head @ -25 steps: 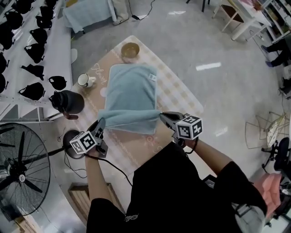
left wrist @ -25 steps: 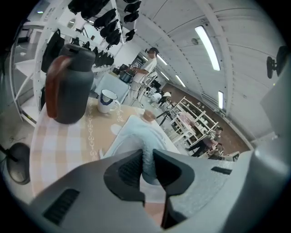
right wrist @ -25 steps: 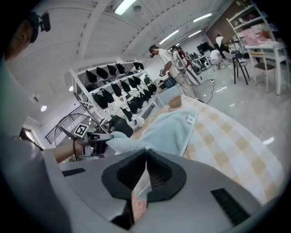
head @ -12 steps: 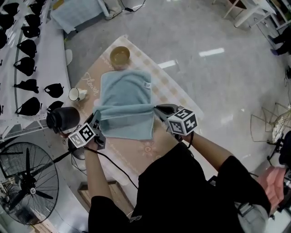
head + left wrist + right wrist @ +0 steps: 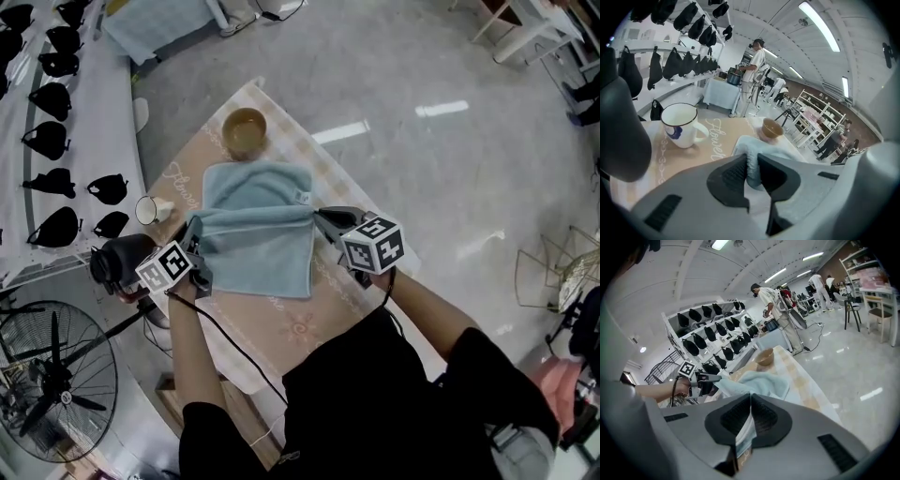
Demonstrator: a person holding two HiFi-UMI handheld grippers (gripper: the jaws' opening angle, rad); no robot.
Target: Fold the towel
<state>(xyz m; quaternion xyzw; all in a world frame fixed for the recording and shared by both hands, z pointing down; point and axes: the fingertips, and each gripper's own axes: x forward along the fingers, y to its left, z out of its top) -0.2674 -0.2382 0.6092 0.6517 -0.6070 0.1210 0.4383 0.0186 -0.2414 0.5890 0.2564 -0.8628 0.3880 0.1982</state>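
A light blue towel point(image 5: 255, 246) lies on the patterned table mat point(image 5: 305, 328), doubled over on itself. Its raised edge is stretched taut between both grippers, above the towel's middle. My left gripper point(image 5: 196, 234) is shut on the left corner, and a bunch of blue cloth point(image 5: 752, 165) sits between its pads. On the right corner my right gripper point(image 5: 320, 218) is shut, with a thin layer of towel point(image 5: 746, 430) pinched between its closed pads. The right gripper view shows the towel point(image 5: 761, 380) running across to the left gripper point(image 5: 702, 381).
A brown bowl point(image 5: 245, 132) stands just beyond the towel's far edge. A white mug point(image 5: 150, 210) and a dark jug point(image 5: 117, 262) stand left of the towel by the left gripper. White shelves with black items point(image 5: 56, 112) run along the left. A floor fan point(image 5: 47, 375) is at lower left.
Both grippers have carried the towel's held edge away from the person, toward the bowl, laying more of the towel over itself. The fold line nearest the person now lies flat on the mat.
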